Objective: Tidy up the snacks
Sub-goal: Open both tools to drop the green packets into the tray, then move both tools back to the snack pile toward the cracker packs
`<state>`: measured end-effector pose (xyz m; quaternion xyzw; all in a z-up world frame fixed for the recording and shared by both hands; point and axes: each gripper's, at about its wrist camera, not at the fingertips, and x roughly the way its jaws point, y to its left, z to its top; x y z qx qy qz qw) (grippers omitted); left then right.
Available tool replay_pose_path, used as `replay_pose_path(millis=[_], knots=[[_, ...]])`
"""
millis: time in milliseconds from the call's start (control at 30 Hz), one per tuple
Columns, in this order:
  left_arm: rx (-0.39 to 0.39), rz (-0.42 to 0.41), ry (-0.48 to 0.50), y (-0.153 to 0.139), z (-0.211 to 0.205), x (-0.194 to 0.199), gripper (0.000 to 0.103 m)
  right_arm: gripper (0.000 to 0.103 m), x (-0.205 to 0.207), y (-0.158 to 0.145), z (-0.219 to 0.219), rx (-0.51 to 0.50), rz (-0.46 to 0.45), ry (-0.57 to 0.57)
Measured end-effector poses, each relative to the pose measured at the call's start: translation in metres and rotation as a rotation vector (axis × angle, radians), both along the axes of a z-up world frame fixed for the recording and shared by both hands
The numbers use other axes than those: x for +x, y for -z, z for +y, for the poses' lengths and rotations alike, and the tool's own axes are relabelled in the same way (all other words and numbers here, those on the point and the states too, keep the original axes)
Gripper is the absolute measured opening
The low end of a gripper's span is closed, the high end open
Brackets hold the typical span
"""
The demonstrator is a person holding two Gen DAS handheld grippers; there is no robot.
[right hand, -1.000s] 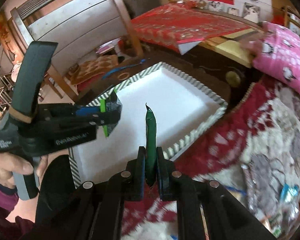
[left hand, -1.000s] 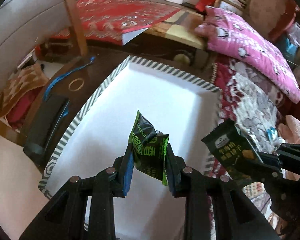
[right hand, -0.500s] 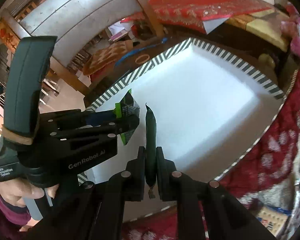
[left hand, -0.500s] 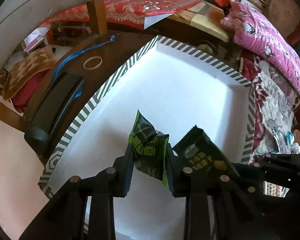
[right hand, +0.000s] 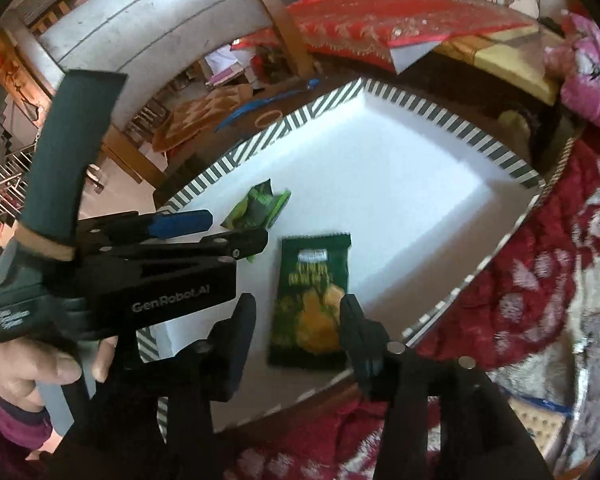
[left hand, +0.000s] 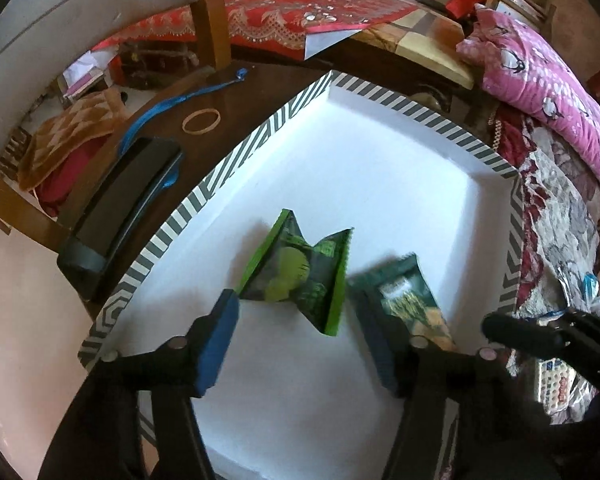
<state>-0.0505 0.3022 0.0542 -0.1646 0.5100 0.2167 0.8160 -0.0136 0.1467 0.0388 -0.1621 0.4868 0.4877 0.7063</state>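
1. The left claw (left hand: pixel 298 340) is gaping wide, its blue pads gripping nothing, hovering over the white rectangular tray with a grey-striped rim (left hand: pixel 236 160).
2. The right claw (right hand: pixel 298 320) is likewise spreading wide, holding nothing, straddling the flat dark green foil packet with yellow print (right hand: pixel 312 292), which is lying on the tray floor near the front rim.
3. The crumpled bright green glossy packet (left hand: pixel 300 272) is lying just beside it in the tray.
4. The tray is sitting on the dark wooden desk (left hand: pixel 260 76), near a thin tan rubber band (left hand: pixel 201 121).

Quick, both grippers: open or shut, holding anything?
Left gripper: open, holding nothing; the green snack packet lies in the tray.
Right gripper: open, holding nothing; the dark snack packet lies in the tray.
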Motion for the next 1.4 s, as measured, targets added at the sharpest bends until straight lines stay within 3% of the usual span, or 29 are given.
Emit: replay_pose_path(millis=[67, 233, 533, 1000, 1400], knots=[[0.004, -0.011, 0.004, -0.006, -0.004, -0.003, 0.072, 0.051, -0.003, -0.008, -0.009, 0.007, -0.025, 0.011], [0.022, -0.076, 0.028, -0.025, -0.024, -0.011, 0.083, 0.071, -0.013, -0.026, -0.045, 0.035, -0.1, 0.051], [0.013, -0.145, 0.153, -0.048, -0.083, -0.01, 0.085, 0.086, -0.03, -0.052, -0.128, 0.046, -0.166, 0.172], [-0.07, -0.111, 0.307, -0.039, -0.166, 0.005, 0.087, 0.09, -0.042, -0.062, -0.272, 0.007, -0.193, 0.425], [-0.169, -0.014, 0.347, -0.002, -0.207, 0.044, 0.087, 0.09, -0.044, -0.04, -0.342, -0.041, -0.117, 0.566]])
